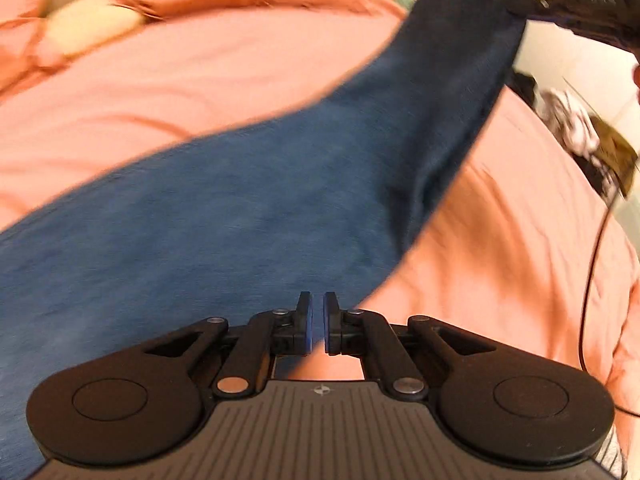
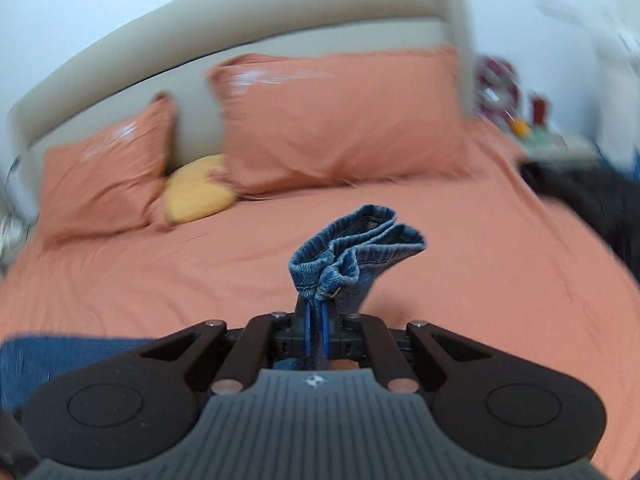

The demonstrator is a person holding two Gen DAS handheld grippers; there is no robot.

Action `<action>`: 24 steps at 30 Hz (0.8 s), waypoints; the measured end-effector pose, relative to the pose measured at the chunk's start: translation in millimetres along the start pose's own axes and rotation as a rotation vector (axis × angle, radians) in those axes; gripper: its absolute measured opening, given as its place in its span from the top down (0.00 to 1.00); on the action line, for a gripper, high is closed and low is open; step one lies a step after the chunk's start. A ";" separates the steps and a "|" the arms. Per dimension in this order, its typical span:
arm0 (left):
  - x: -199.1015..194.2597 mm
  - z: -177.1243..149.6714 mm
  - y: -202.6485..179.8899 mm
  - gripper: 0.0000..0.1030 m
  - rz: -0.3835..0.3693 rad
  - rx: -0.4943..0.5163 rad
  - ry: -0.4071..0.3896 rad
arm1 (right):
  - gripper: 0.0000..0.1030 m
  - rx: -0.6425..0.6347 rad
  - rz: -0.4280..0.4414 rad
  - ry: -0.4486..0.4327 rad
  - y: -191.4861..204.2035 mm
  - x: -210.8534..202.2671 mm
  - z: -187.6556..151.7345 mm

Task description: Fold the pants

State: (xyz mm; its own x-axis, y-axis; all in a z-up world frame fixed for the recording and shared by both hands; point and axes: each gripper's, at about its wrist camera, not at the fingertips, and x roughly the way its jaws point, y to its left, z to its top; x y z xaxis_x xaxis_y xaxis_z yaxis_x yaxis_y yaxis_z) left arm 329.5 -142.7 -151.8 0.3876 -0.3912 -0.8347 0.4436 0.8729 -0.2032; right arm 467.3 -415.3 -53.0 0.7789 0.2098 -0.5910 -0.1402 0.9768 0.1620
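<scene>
Bed: salmon-orange sheet fills the left wrist view, rumpled; picture is motion-blurred.
Pants: blue jeans stretch from lower left up to upper right, the far end lifted off the bed.
Far end: hem at top right meets a dark object, apparently the right hand-held gripper; contact too blurred to confirm.
Left hand-held gripper: jaws nearly together, a narrow gap showing, nothing between them; it hovers over the denim edge.
Cable: thin black cord runs down the right side of the bed.

Bed, right wrist view: same orange sheet, two orange pillows, a yellow cushion between them, beige headboard behind.
Right hand-held gripper: jaws closed on the bunched pants hem, which stands up above the fingers.
Rest of pants: blue patch at lower left, lying on the bed.
Nightstand: right of the bed, items blurred.
</scene>
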 end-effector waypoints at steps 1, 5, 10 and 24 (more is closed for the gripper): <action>-11.8 -2.7 12.1 0.96 0.011 -0.021 -0.019 | 0.99 -0.045 0.008 0.000 22.6 -1.2 4.0; -51.9 -17.2 57.1 0.96 0.057 -0.106 -0.088 | 0.99 -0.153 0.063 0.016 107.6 2.3 8.0; -80.0 -44.3 102.3 0.96 0.071 -0.218 -0.148 | 0.99 -0.178 0.165 0.076 201.5 24.4 -20.3; -81.7 -108.9 169.2 0.80 -0.080 -0.487 -0.170 | 0.97 -0.458 0.206 0.403 334.1 101.4 -208.1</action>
State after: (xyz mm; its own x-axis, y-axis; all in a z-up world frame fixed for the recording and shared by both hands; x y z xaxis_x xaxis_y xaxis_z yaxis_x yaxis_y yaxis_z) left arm 284.8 68.6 -173.7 0.5117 -0.4688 -0.7200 0.0656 0.8569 -0.5113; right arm 372.3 -58.7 -223.2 0.4297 0.3074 -0.8490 -0.5788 0.8155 0.0023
